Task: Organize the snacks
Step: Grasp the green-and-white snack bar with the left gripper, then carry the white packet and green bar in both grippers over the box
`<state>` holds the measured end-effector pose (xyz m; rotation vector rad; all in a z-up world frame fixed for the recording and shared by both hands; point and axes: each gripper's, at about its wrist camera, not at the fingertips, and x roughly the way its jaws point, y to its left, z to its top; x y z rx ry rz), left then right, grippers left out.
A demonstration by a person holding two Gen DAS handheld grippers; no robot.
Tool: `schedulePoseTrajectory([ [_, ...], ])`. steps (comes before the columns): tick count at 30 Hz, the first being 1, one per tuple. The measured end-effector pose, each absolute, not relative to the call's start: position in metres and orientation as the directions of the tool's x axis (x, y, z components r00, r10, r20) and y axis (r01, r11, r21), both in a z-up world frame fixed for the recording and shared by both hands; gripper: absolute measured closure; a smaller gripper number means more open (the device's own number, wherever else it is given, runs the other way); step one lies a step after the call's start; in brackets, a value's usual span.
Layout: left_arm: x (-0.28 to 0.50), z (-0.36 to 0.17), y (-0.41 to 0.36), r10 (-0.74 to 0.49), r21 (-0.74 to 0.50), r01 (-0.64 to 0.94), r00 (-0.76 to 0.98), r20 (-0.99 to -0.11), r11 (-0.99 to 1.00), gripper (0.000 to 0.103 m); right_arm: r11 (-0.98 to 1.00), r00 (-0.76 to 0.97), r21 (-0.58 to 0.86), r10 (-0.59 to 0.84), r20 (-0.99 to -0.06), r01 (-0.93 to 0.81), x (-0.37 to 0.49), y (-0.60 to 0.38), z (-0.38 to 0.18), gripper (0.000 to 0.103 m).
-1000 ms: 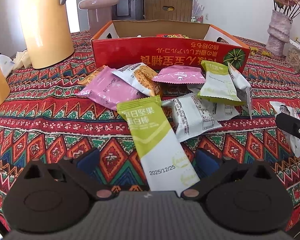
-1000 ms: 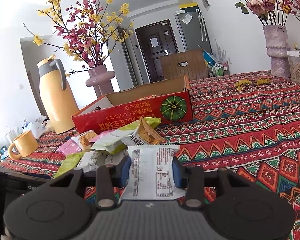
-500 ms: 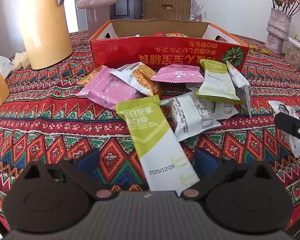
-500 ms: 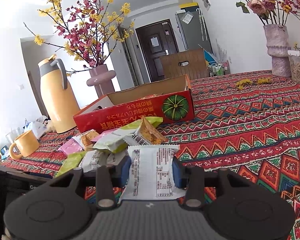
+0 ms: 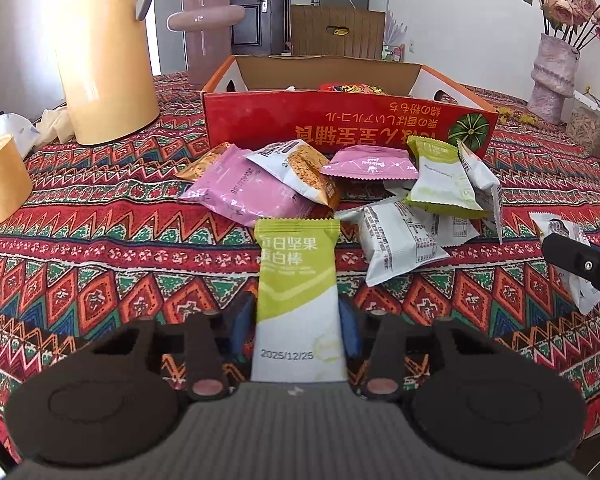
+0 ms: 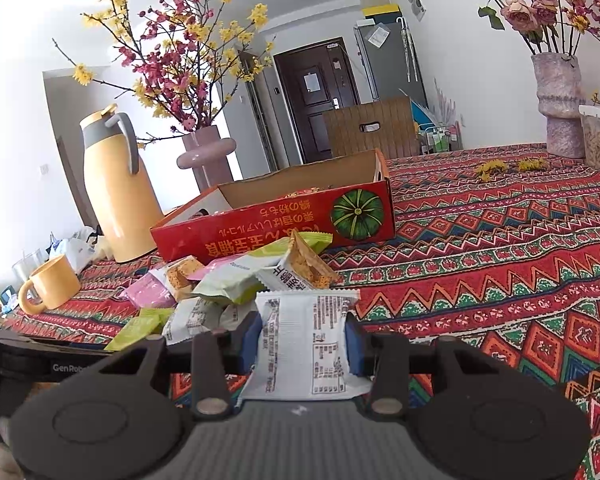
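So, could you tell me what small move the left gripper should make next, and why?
Probably finish closing, then lift toward the red box. The left gripper is closing around the green-and-white snack bar, whose sides meet the pads, and the box stands open behind the pile.

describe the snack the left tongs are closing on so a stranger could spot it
Find the red box; a snack pile lies before it. Nearest the camera, between the closing left tongs, is a long bar packet. It alone is lime green above and white below, with a printed date.

Patterned tablecloth (image 5: 100,240) under red box (image 5: 340,128), snack packets (image 5: 252,192), yellow jug (image 5: 104,60).
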<state>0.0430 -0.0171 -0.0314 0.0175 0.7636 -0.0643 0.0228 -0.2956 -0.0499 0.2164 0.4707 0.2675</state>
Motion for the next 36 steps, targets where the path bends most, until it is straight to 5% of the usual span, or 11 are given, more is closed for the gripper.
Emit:
schedulePoseTrajectory([
  [36, 0.052, 0.035, -0.003, -0.092, -0.029, 0.089, 0.858, -0.505, 0.996, 0.066, 0.959, 0.881, 0.193, 0.270, -0.388, -0.209, 0.044, -0.274, -0.023, 0.061],
])
